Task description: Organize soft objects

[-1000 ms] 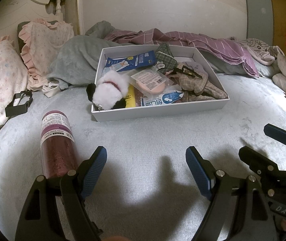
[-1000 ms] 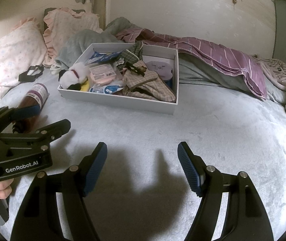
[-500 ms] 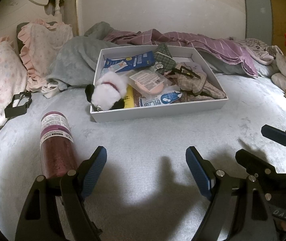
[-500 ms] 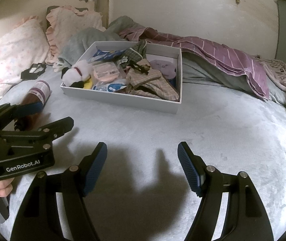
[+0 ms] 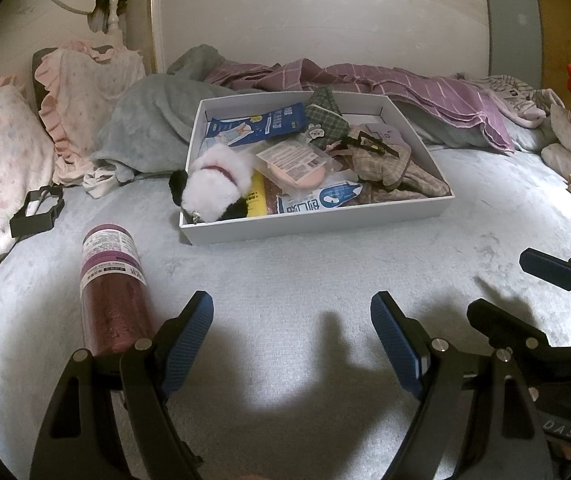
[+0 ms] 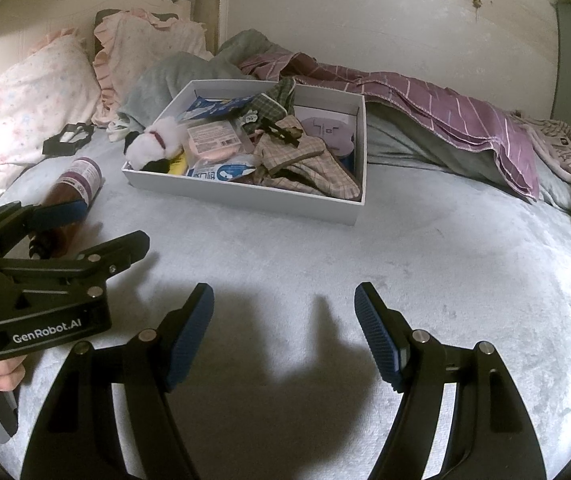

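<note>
A white open box (image 5: pixel 317 222) (image 6: pixel 245 196) sits on the grey bed, holding a black-and-white plush toy (image 5: pixel 217 188) (image 6: pixel 157 144), plaid fabric (image 5: pixel 389 160) (image 6: pixel 301 160), a green plaid pouch (image 5: pixel 325 116), a pink packet (image 5: pixel 293 160) and blue packets (image 5: pixel 253 124). My left gripper (image 5: pixel 291 332) is open and empty above the bedspread, short of the box; it also shows in the right wrist view (image 6: pixel 89 226). My right gripper (image 6: pixel 283 320) is open and empty, beside the left; it shows at the right of the left wrist view (image 5: pixel 525 292).
A maroon bottle (image 5: pixel 111 292) (image 6: pixel 73 192) lies on the bed left of my left gripper. A black clip-like object (image 5: pixel 37 210) lies near floral pillows (image 5: pixel 1 152). Grey blanket (image 5: pixel 145 124) and purple striped cloth (image 5: pixel 425 84) lie behind the box. Clothes (image 5: pixel 525 96) pile at the right.
Both grippers have crept slightly forward toward the box, staying open. Nothing on the bed has moved.
</note>
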Demonstrator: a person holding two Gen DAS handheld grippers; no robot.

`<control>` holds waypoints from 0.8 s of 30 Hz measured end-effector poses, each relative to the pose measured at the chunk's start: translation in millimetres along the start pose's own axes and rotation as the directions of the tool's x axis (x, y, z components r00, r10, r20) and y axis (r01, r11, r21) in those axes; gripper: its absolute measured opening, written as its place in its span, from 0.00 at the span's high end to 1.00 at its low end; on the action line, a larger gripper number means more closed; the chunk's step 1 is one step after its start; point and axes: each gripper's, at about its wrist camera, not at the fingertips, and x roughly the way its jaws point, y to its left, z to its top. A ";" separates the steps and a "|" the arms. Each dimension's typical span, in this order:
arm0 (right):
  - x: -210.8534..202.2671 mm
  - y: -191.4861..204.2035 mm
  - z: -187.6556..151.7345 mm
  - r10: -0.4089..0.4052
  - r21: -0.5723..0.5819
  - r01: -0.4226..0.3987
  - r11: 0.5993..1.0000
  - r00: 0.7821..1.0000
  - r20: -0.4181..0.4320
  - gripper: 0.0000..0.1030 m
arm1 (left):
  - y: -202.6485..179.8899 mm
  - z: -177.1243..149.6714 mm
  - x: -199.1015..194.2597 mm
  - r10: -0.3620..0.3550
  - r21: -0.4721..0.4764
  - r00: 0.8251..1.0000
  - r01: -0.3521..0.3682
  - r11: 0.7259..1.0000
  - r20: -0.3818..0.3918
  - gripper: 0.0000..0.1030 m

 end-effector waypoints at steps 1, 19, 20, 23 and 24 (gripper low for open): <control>-0.1 0.1 -0.1 0.001 -0.001 -0.001 1.000 1.000 0.001 0.28 | -0.1 0.0 -0.1 0.001 0.000 1.000 -0.001 1.000 0.000 0.21; -1.4 0.8 0.3 0.004 -0.005 -0.004 1.000 1.000 0.005 0.28 | -0.9 0.4 -0.1 0.002 0.005 1.000 -0.002 1.000 0.001 0.21; -0.8 -0.1 0.5 0.005 -0.004 -0.005 1.000 1.000 0.004 0.28 | -0.9 0.4 -0.1 0.002 0.005 1.000 -0.002 1.000 0.000 0.21; -0.7 -0.5 0.4 0.006 -0.004 -0.005 1.000 1.000 0.003 0.28 | -1.0 0.4 -0.1 0.003 0.005 1.000 -0.003 1.000 0.000 0.21; -0.7 -0.4 0.5 0.006 -0.004 -0.006 1.000 1.000 0.003 0.28 | -1.1 0.4 -0.1 0.003 0.006 1.000 -0.003 1.000 0.000 0.21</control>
